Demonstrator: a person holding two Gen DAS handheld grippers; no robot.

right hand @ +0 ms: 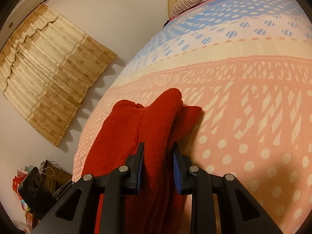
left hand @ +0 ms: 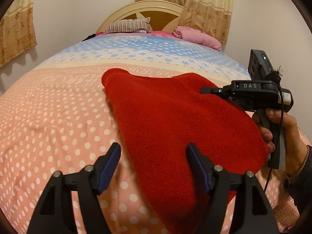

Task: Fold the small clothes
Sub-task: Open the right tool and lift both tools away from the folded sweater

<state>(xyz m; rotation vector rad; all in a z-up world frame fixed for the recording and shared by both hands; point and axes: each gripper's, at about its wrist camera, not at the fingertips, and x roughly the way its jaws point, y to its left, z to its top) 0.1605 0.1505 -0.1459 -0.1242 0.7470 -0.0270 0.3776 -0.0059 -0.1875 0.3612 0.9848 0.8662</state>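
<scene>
A red knitted garment lies spread on the bed, with bunched folds at its far end. My left gripper stands open over its near corner. The cloth runs between the blue pads, which do not press on it. My right gripper is shut on a thick fold of the red knit. In the left wrist view that right gripper reaches in from the right, held by a hand, its tips at the garment's right edge.
The bed cover is pink with white dots, turning blue farther back. A striped pillow and a pink blanket lie by the headboard. Curtains hang on the wall. Clutter sits on the floor beside the bed.
</scene>
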